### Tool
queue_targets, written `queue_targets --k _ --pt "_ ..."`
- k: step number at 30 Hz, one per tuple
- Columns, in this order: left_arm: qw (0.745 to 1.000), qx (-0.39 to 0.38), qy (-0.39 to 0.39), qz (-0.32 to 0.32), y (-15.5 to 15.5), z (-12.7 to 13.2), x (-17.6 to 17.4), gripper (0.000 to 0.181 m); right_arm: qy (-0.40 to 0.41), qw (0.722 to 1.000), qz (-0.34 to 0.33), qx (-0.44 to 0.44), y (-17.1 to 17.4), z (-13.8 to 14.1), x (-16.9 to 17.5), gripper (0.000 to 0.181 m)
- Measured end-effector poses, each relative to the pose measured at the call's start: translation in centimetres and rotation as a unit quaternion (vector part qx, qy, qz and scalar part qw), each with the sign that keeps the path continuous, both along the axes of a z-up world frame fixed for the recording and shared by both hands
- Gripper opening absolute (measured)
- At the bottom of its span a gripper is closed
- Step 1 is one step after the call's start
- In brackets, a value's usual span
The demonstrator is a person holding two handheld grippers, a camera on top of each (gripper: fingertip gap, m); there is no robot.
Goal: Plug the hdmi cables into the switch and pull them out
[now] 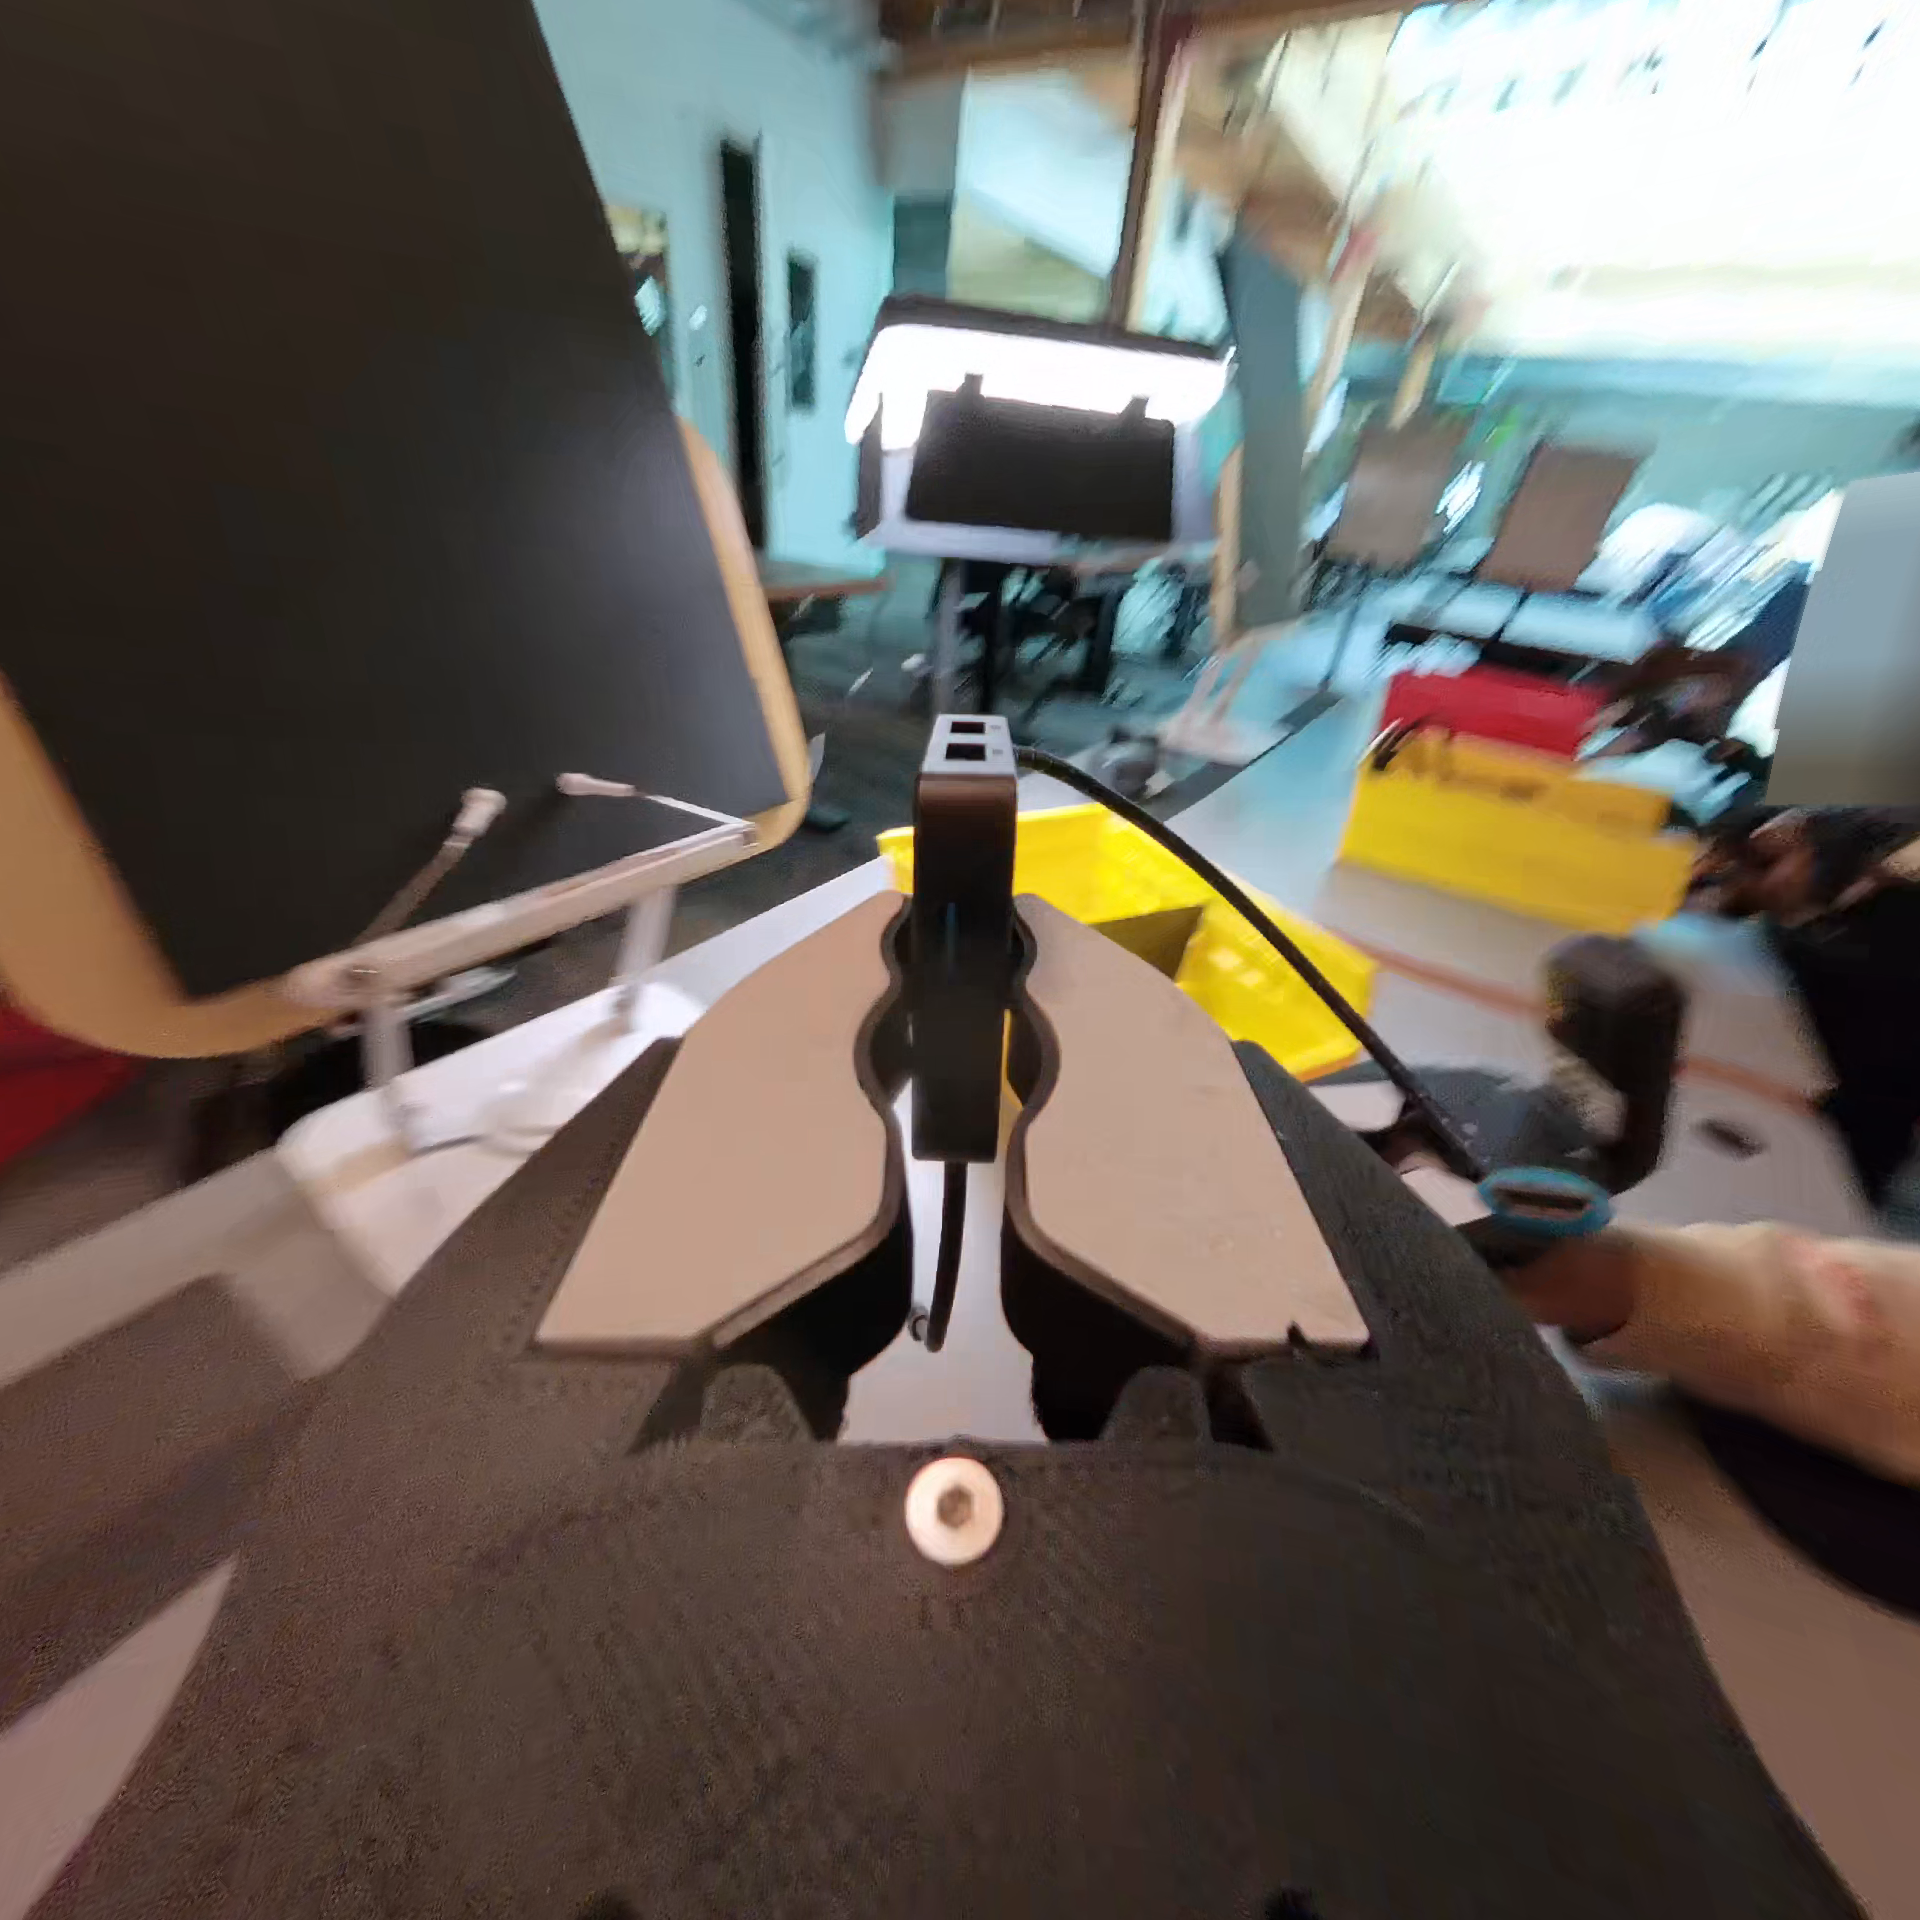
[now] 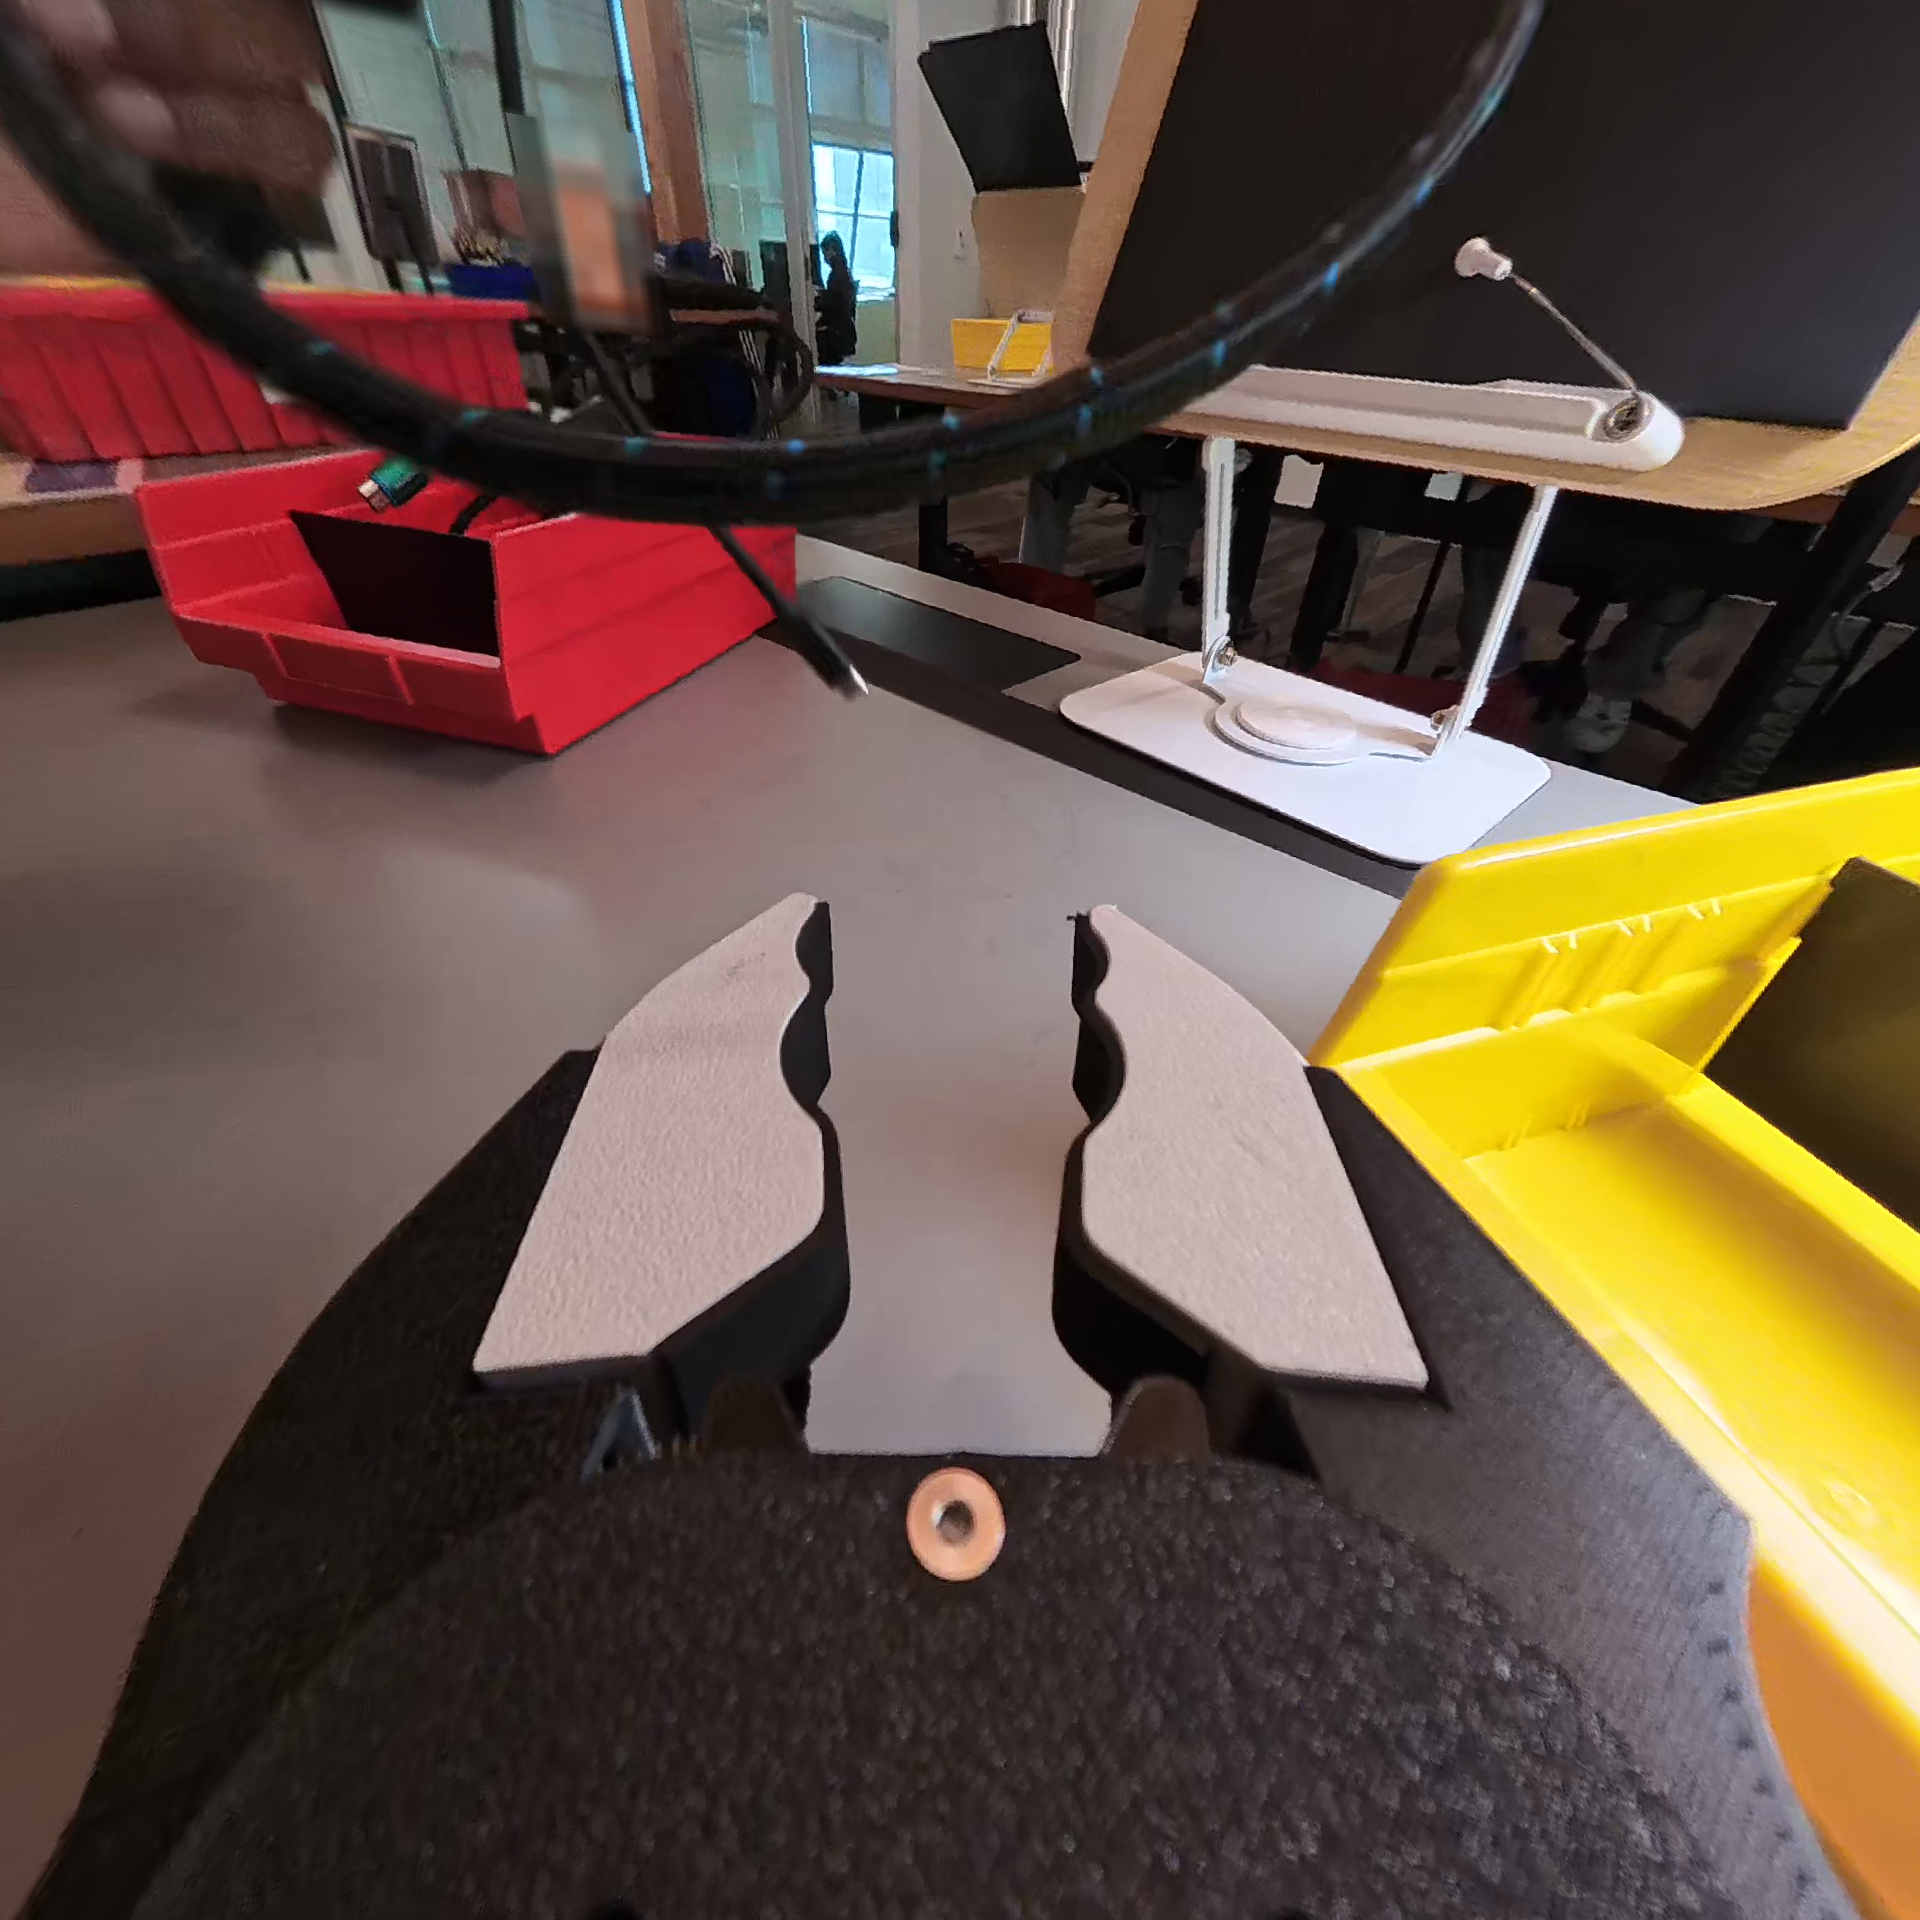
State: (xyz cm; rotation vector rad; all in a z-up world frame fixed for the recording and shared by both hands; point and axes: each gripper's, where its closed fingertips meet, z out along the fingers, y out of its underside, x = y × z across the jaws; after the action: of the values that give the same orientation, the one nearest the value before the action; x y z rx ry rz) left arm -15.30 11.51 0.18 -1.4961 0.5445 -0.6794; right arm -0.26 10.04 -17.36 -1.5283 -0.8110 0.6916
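Switch [image 1: 961,935] sits clamped in your left tongs [image 1: 958,997], ports up; right tongs [image 2: 951,1023] gape empty. Grab braided cable [image 2: 727,478] near plug, align w/ port.

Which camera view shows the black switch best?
The left wrist view. There the switch stands sharp and centred, clamped between the left gripper fingers, with two ports visible on its far end. The right wrist view does not show the switch, only a braided cable over the table.

Red bin [image 2: 457,613] on grey desk [image 2: 312,935] at 10 o'clock, yellow bin [image 2: 1621,1091] at 3, white stand [image 2: 1340,769] at 1, dark board [image 2: 1662,208] above.
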Motion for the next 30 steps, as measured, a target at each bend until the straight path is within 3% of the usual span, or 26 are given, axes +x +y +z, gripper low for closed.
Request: queue_targets --k 5,10,17,21,24,30 --pt "0.981 -0.014 -0.148 -0.127 -1.0 -2.3 3.0 0.014 0.04 0.999 0.025 -0.016 -0.3 0.5 0.0 0.044" --pt "0.954 -0.031 -0.173 -0.244 -3.1 -2.6 5.3 0.014 0.08 0.994 0.076 -0.003 -0.8 3.1 -1.0 0.038" --pt "0.957 -0.002 -0.127 -0.26 -5.7 -0.6 6.4 0.014 0.156 0.96 0.232 -0.001 -2.7 13.1 -4.0 0.039" --pt "0.961 -0.005 -0.113 -0.253 -5.8 -0.8 6.9 0.014 0.183 0.937 0.296 0.017 -4.0 16.6 -5.8 0.036" --pt "0.955 -0.012 -0.121 -0.27 -6.1 -1.0 7.2 0.014 0.194 0.931 0.308 0.027 -4.3 17.1 -5.7 0.022" --pt "0.958 -0.034 -0.08 -0.275 -6.0 -2.7 8.6 0.014 0.192 0.929 0.316 0.009 -3.7 15.5 -4.6 0.014"
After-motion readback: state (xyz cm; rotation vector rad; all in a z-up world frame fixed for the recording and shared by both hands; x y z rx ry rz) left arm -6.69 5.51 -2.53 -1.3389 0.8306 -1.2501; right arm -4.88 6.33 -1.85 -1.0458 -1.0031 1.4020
